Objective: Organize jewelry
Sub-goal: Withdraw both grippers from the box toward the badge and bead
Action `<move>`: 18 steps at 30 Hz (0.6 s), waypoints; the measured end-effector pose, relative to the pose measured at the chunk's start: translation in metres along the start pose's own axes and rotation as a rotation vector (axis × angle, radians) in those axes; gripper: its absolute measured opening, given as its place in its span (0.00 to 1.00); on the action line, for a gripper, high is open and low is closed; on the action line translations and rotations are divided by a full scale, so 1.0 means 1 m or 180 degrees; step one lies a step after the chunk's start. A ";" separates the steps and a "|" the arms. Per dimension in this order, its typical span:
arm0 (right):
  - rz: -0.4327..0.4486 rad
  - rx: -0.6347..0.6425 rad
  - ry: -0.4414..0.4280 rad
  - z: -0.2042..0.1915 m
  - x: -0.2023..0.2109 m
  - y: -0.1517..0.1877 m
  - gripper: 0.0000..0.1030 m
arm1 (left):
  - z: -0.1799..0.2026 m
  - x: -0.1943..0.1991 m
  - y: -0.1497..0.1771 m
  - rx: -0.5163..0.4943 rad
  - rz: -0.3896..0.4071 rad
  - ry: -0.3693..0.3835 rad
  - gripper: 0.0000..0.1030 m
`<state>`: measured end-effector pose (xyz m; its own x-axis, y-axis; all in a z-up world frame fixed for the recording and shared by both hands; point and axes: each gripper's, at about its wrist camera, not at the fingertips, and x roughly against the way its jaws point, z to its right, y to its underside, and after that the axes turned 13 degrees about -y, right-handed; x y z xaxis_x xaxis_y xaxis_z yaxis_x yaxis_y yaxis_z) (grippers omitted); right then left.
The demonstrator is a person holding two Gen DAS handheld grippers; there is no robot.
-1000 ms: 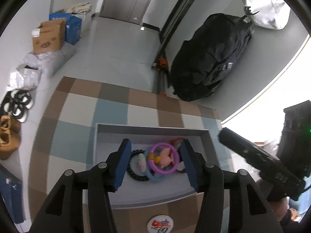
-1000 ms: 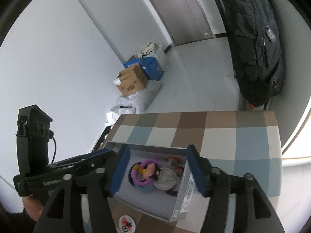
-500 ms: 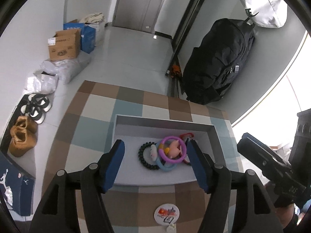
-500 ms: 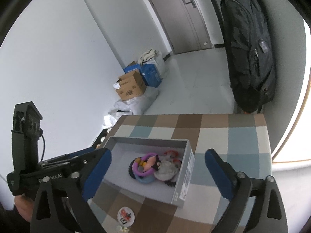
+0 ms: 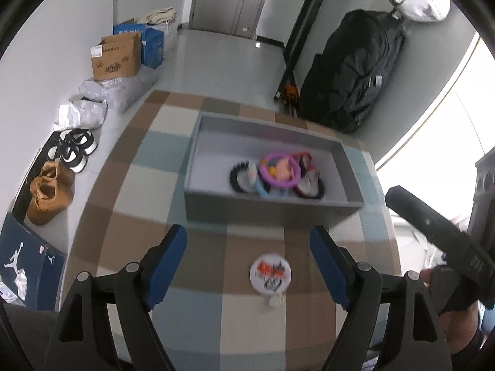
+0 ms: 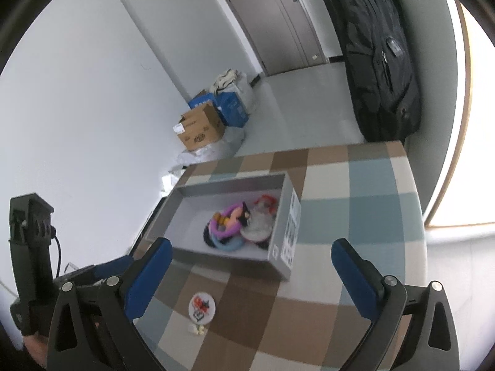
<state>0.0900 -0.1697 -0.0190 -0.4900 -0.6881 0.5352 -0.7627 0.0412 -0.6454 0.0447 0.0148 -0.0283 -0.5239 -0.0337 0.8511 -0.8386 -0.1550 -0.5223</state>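
- The left gripper (image 5: 248,249) has its jaws opening, nothing between them; they hang over the checked desk (image 5: 136,216), short of the box.
- The right gripper (image 6: 251,270) has its jaws spread as wide as they go, also empty, framing the near corner of the grey box (image 6: 280,258).
- The jewelry (image 5: 278,174), a purple ring, black beads and other bangles, lies tangled in one heap inside the box.
- A round badge (image 5: 270,273) and a small pale piece (image 6: 196,329) lie loose on the desk near the jaws.
- Risk: gripping one bangle may drag the tangled heap along; the pale piece is small and could slip from wide jaws.
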 end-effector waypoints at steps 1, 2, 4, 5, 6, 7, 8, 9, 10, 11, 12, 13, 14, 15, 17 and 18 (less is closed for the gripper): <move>-0.0003 0.0002 0.0006 0.000 0.001 0.002 1.00 | 0.000 0.000 0.003 0.0000 -0.0026 -0.0007 0.76; -0.0005 0.0001 0.0009 -0.001 0.002 0.004 1.00 | 0.000 -0.001 0.008 0.0012 -0.0061 -0.0005 0.76; -0.0010 -0.0025 0.0007 -0.001 0.005 0.009 1.00 | 0.000 -0.001 0.014 0.0011 -0.0094 0.0024 0.76; -0.0014 -0.0050 -0.0001 -0.001 0.006 0.011 1.00 | 0.001 -0.002 0.019 0.0007 -0.0109 0.0023 0.76; -0.0026 -0.0081 -0.0005 0.000 0.006 0.014 1.00 | 0.001 -0.002 0.021 -0.0002 -0.0117 0.0032 0.76; -0.0036 -0.0103 -0.0004 0.001 0.006 0.016 1.00 | 0.002 -0.004 0.025 -0.0021 -0.0126 0.0049 0.76; -0.0045 -0.0127 -0.0001 0.002 0.007 0.018 1.00 | 0.003 -0.006 0.028 -0.0041 -0.0141 0.0041 0.76; -0.0051 -0.0144 0.0008 0.002 0.007 0.020 1.00 | 0.003 -0.008 0.030 -0.0052 -0.0147 0.0025 0.76; -0.0047 -0.0159 0.0019 0.003 0.008 0.022 1.00 | 0.004 -0.011 0.032 -0.0076 -0.0158 0.0010 0.76; -0.0039 -0.0168 0.0022 0.003 0.009 0.024 1.00 | 0.006 -0.014 0.034 -0.0110 -0.0189 -0.0019 0.76; -0.0029 -0.0181 0.0019 0.003 0.010 0.026 1.00 | 0.006 -0.015 0.035 -0.0114 -0.0201 -0.0020 0.76; -0.0025 -0.0194 0.0014 0.003 0.011 0.028 1.00 | 0.006 -0.016 0.036 -0.0112 -0.0204 0.0004 0.76; -0.0024 -0.0203 0.0011 0.004 0.011 0.029 1.00 | 0.006 -0.015 0.037 -0.0117 -0.0202 0.0017 0.76; -0.0026 -0.0214 0.0010 0.004 0.012 0.030 1.00 | 0.007 -0.015 0.037 -0.0130 -0.0185 0.0010 0.76; -0.0028 -0.0204 0.0021 0.003 0.013 0.033 1.00 | 0.009 -0.014 0.039 -0.0182 -0.0141 -0.0034 0.76; -0.0030 -0.0193 0.0024 0.003 0.013 0.034 1.00 | 0.010 -0.014 0.040 -0.0207 -0.0125 -0.0058 0.76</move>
<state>0.0593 -0.1791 -0.0357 -0.4857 -0.6832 0.5453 -0.7914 0.0788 -0.6062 0.0204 -0.0008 -0.0609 -0.4882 -0.0468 0.8715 -0.8666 -0.0920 -0.4904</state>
